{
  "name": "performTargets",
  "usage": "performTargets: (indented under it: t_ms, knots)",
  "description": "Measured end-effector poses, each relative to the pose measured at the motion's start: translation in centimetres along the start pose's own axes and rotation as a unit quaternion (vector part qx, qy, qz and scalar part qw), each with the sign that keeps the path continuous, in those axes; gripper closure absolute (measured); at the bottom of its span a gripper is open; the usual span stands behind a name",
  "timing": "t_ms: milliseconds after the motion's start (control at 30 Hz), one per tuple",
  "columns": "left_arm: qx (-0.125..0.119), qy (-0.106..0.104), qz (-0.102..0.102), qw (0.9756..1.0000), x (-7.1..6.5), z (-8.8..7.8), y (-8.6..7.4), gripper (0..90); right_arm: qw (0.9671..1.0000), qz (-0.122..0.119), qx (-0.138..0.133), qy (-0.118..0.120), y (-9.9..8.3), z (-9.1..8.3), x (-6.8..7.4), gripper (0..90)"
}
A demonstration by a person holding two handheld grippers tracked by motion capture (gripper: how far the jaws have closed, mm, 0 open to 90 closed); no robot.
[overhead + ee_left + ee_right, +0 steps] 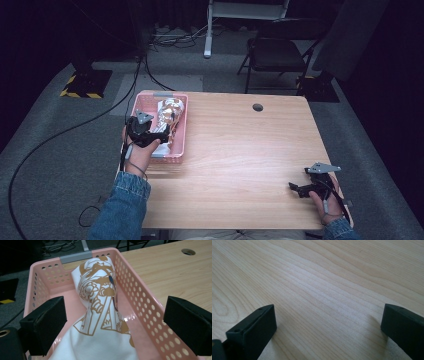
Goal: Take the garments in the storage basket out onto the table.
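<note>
A pink perforated basket (pixel 181 125) stands at the table's left edge. In it lies a white cloth with a gold print (pixel 169 111), bunched into a ridge. My left gripper (pixel 151 134) hovers over the basket's near end. In the left gripper view, the cloth (pixel 98 297) runs up between the wide-apart jaws of that open gripper (pixel 115 323), and the basket wall (pixel 142 300) lies to its right. My right gripper (pixel 296 189) rests low near the table's front right corner. In the right gripper view it (pixel 329 325) stands open over bare wood.
The wooden table (pixel 240 160) has a round cable hole (pixel 257 107) near its far edge, also seen as a hole (pixel 188 251) in the left gripper view. Beyond the table stand a black folding chair (pixel 277 50) and a stand base with yellow-black stripes (pixel 85 84). Cables trail on the floor at left.
</note>
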State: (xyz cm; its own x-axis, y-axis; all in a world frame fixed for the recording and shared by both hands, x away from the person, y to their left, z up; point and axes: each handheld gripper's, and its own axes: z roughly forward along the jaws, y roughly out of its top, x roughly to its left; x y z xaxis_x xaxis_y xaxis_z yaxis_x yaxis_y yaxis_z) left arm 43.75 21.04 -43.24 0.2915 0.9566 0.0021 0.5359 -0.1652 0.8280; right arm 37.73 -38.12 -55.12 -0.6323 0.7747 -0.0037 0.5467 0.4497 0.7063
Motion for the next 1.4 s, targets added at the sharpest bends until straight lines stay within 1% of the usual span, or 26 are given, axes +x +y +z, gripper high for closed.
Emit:
performTargets:
  t_ms: [67, 167, 367, 467, 500, 533, 567, 600, 633, 700, 767, 867, 900, 933, 967, 1000, 1033, 1133, 1167, 1200, 1233, 1267, 1367, 1400]
  knots:
    - [0.001, 0.001, -0.002, 1.0000, 0.0, 0.4, 0.2, 3.8, 1.0000, 0.000, 0.000, 0.000, 0.0, 0.0, 0.0, 0.0]
    - [0.003, 0.003, 0.003, 1.0000, 0.1, 0.8, 0.5, 3.7, 1.0000, 0.000, 0.000, 0.000, 0.0, 0.0, 0.0, 0.0]
    - [0.001, 0.004, 0.007, 1.0000, 0.0, 1.6, 1.0, 3.4, 1.0000, 0.000, 0.000, 0.000, 0.0, 0.0, 0.0, 0.0]
    - [0.006, 0.008, 0.008, 0.9999, 0.1, 2.4, 1.3, 3.4, 1.0000, 0.000, 0.000, 0.000, 0.0, 0.0, 0.0, 0.0]
    - [0.006, 0.008, 0.008, 0.9999, 0.1, 2.4, 1.3, 3.4, 1.0000, 0.000, 0.000, 0.000, 0.0, 0.0, 0.0, 0.0]
    - [0.007, 0.011, 0.006, 0.9999, 0.1, 2.9, 1.4, 3.4, 1.0000, 0.000, 0.000, 0.000, 0.0, 0.0, 0.0, 0.0]
    - [0.007, 0.011, 0.006, 0.9999, 0.1, 2.9, 1.4, 3.4, 1.0000, 0.000, 0.000, 0.000, 0.0, 0.0, 0.0, 0.0]
    - [0.007, 0.014, 0.006, 0.9999, 0.2, 3.4, 1.5, 3.4, 1.0000, 0.000, 0.000, 0.000, 0.0, 0.0, 0.0, 0.0]
    - [0.007, 0.014, 0.006, 0.9999, 0.2, 3.4, 1.5, 3.4, 1.0000, 0.000, 0.000, 0.000, 0.0, 0.0, 0.0, 0.0]
    - [0.012, 0.014, 0.006, 0.9998, 0.4, 4.1, 1.6, 3.4, 1.0000, 0.000, 0.000, 0.000, 0.0, 0.0, 0.0, 0.0]
    - [0.012, 0.014, 0.004, 0.9998, 0.5, 4.4, 1.6, 3.4, 1.0000, 0.000, 0.000, 0.000, 0.0, 0.0, 0.0, 0.0]
    - [0.015, 0.014, -0.003, 0.9998, 0.8, 5.3, 1.5, 3.4, 1.0000, 0.000, 0.000, 0.000, 0.0, 0.0, 0.0, 0.0]
    - [0.015, 0.014, -0.003, 0.9998, 0.8, 5.3, 1.5, 3.4, 1.0000, 0.000, 0.000, 0.000, 0.0, 0.0, 0.0, 0.0]
    - [0.015, 0.013, -0.006, 0.9998, 1.0, 5.7, 1.4, 3.4, 1.0000, 0.000, 0.000, 0.000, 0.0, 0.0, 0.0, 0.0]
    - [0.015, 0.013, -0.006, 0.9998, 1.0, 5.7, 1.4, 3.4, 1.0000, 0.000, 0.000, 0.000, 0.0, 0.0, 0.0, 0.0]
    - [0.017, 0.014, -0.010, 0.9997, 1.2, 6.2, 1.3, 3.4, 1.0000, 0.000, 0.000, 0.000, 0.0, 0.0, 0.0, 0.0]
    - [0.017, 0.014, -0.010, 0.9997, 1.2, 6.2, 1.3, 3.4, 1.0000, 0.000, 0.000, 0.000, 0.0, 0.0, 0.0, 0.0]
    - [0.023, 0.016, -0.020, 0.9994, 1.5, 7.4, 1.0, 3.4, 1.0000, 0.000, 0.000, 0.000, 0.0, 0.0, 0.0, 0.0]
    - [0.023, 0.016, -0.020, 0.9994, 1.5, 7.4, 1.0, 3.4, 1.0000, 0.000, 0.000, 0.000, 0.0, 0.0, 0.0, 0.0]
    - [0.034, 0.016, -0.019, 0.9991, 1.4, 7.9, 0.8, 3.4, 1.0000, 0.000, 0.000, 0.000, 0.0, 0.0, 0.0, 0.0]
    - [0.034, 0.016, -0.019, 0.9991, 1.4, 7.9, 0.8, 3.4, 1.0000, 0.000, 0.000, 0.000, 0.0, 0.0, 0.0, 0.0]
    - [0.038, 0.014, -0.022, 0.9989, 1.4, 8.4, 0.6, 3.4, 1.0000, 0.000, 0.000, 0.000, 0.0, 0.0, 0.0, 0.0]
    - [0.040, 0.013, -0.025, 0.9988, 1.4, 8.8, 0.5, 3.4, 1.0000, 0.000, 0.000, 0.000, 0.0, 0.0, 0.0, 0.0]
    - [0.045, 0.013, -0.028, 0.9985, 1.5, 9.3, 0.3, 3.4, 1.0000, 0.000, 0.000, 0.000, 0.0, 0.0, 0.0, 0.0]
